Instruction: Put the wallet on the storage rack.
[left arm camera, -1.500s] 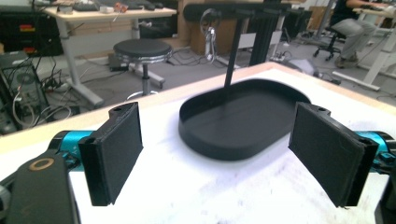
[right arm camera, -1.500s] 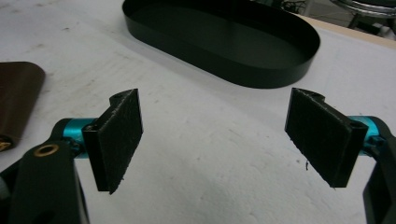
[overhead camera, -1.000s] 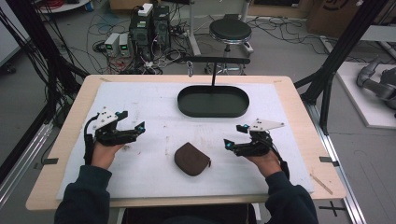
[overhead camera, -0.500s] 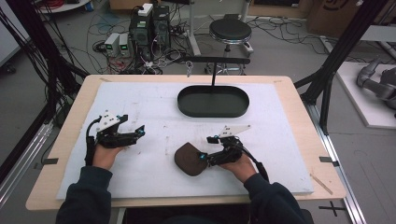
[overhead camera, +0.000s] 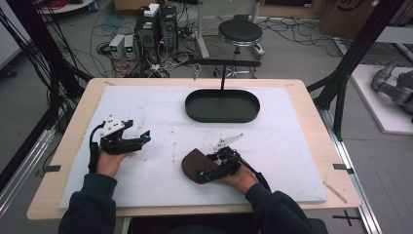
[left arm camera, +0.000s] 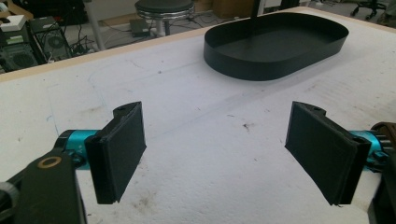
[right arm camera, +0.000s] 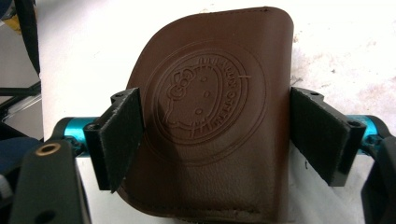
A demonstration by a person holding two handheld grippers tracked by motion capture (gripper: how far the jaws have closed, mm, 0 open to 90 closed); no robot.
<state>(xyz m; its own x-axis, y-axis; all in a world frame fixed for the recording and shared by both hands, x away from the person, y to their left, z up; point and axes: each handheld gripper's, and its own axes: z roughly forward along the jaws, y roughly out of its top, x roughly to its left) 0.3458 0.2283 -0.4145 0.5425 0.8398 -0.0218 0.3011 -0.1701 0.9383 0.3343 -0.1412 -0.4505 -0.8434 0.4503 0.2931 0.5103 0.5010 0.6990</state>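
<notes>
Right gripper view shows the right gripper [right arm camera: 215, 140] with its fingers [right arm camera: 119, 135] spread wide on either side of a brown leather pouch [right arm camera: 210, 116], which lies flat on the white surface [right arm camera: 355, 51] between them; whether the pads touch its edges is unclear. An embossed round emblem faces up between the fingers. Left gripper [left arm camera: 224, 154] fingers [left arm camera: 121, 149] are likewise apart with bare surface between them. Beyond those fingers sits a black oval tray [left arm camera: 280, 46], well apart from the pouch.
</notes>
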